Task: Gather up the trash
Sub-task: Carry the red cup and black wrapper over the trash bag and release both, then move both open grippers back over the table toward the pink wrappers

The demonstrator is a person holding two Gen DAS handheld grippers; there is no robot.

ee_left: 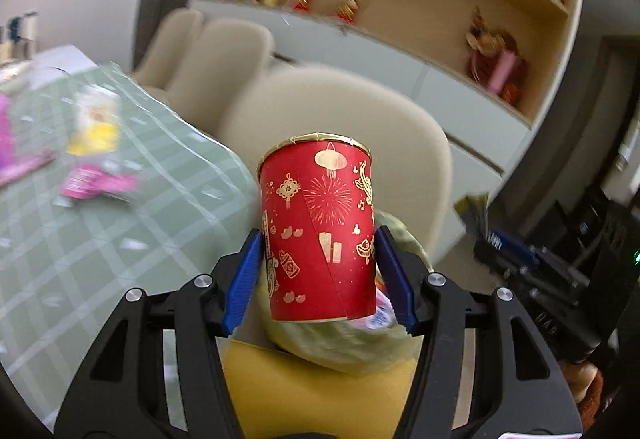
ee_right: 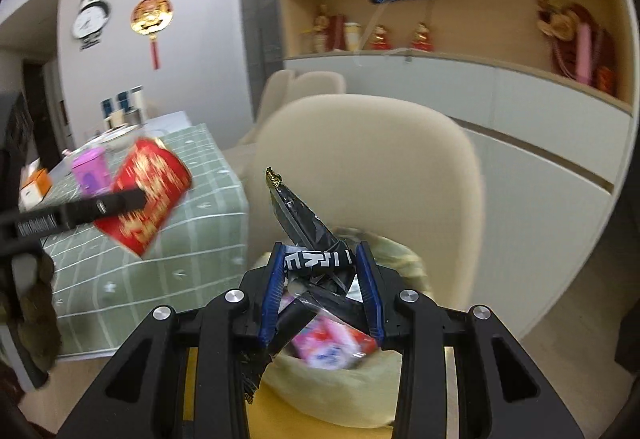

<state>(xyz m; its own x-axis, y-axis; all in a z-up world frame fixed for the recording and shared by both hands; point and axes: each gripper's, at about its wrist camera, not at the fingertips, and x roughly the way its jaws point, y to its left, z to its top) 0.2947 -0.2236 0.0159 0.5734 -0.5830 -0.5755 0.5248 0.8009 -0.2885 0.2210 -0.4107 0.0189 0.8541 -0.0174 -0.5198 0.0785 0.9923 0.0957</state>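
Cream chairs and wooden shelves fill the room behind us, but we begin close in. Our left gripper (ee_left: 320, 271) holds an upright red paper cup (ee_left: 318, 227) with gold lantern prints, its blue pads pressing the cup's two sides. Directly below it sits a pale green bag-lined bin (ee_left: 344, 343) on a yellow surface, with colourful wrappers inside. Our right gripper (ee_right: 320, 287) is clamped on a crumpled black snack wrapper (ee_right: 304, 235), whose gold-edged tip points up; it too hangs over the bin (ee_right: 332, 375). Seen from the right wrist, the cup (ee_right: 148, 195) is left of the bin, in front of the desk's near corner. Beyond, the desk (ee_left: 120, 239) wears a green checked cloth; a pink wrapper (ee_left: 100, 187) and a yellow-and-white packet (ee_left: 96, 127) lie near its right edge. Farther off stands a cream chair (ee_right: 368, 167), then the shelves (ee_right: 460, 23).
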